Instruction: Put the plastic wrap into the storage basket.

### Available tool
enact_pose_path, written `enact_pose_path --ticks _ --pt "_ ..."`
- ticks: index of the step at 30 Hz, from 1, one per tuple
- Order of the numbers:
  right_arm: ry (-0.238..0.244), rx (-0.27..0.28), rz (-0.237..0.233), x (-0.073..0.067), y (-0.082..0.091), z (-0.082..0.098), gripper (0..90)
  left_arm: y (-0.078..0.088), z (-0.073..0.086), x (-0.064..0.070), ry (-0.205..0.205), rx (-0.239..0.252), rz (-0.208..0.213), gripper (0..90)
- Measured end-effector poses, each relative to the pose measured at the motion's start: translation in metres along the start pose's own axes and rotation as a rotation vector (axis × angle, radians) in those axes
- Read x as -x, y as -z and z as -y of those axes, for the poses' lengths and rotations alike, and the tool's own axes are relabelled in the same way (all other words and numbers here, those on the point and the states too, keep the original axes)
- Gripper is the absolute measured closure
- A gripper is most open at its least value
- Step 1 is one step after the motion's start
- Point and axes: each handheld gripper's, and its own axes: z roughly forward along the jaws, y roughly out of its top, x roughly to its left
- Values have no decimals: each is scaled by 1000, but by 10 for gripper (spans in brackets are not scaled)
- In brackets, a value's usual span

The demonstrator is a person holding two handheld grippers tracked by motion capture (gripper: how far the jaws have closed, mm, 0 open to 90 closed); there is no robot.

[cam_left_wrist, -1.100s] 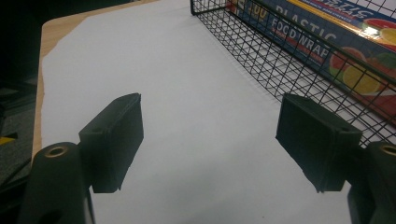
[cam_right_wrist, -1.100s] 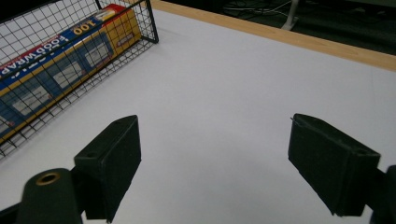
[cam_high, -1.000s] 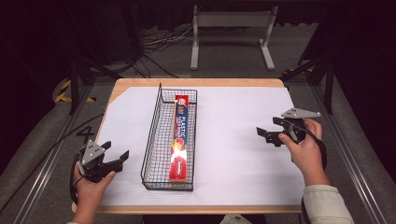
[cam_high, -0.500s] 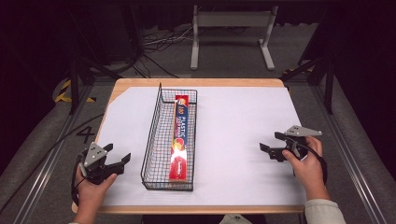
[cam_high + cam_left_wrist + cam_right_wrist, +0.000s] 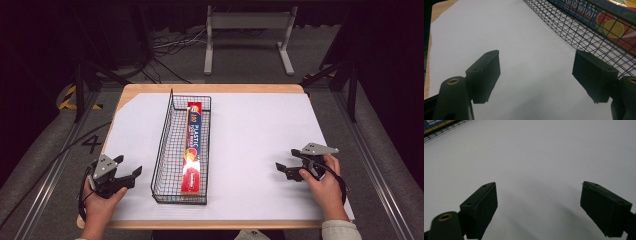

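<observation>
A box of plastic wrap (image 5: 194, 145) is laid inside a wire basket (image 5: 167, 150) on the bench (image 5: 250, 135). The left tool (image 5: 129, 172) and right tool (image 5: 281, 167) are held wide open, nothing gripped.

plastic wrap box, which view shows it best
The high view: the whole plastic wrap box lies lengthwise in the wire basket. The left gripper view catches part of its label through the mesh; the right gripper view, a corner sliver.
</observation>
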Motion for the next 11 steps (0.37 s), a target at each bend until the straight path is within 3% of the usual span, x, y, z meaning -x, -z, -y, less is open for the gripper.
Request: enact_pose_path --ticks 11 --pt "-46 1 25 0 6 -2 125 -6 4 -5 77 -39 10 214"
